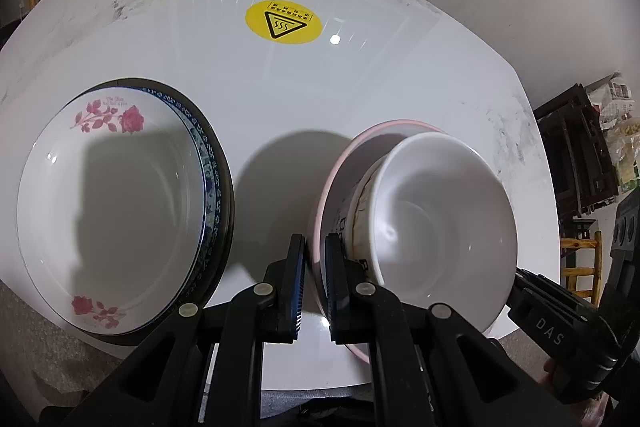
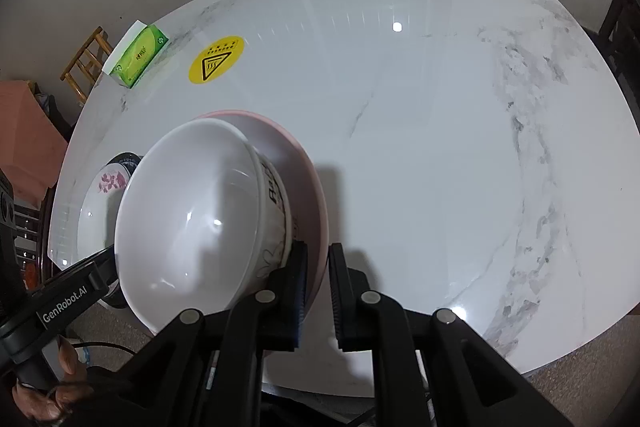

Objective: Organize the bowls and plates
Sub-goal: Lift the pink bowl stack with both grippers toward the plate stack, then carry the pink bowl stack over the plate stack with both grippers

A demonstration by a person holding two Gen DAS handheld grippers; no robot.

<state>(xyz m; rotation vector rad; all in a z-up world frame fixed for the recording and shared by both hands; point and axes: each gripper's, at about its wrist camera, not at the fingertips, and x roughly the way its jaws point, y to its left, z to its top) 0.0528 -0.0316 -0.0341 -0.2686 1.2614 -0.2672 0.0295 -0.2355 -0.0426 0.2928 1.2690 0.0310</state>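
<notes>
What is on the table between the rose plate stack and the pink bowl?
Only bare tabletop in shadow lies between the rose plate and the pink bowl, seen in the left wrist view.

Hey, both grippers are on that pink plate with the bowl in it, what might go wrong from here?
1. The white bowl sits loose in the pink plate, which only the left gripper and right gripper pinch at the rim; if either side dips, the bowl could slide or tip out.
2. The stack of plates lies close on the left, near the table edge; a swing that way could knock it.
</notes>
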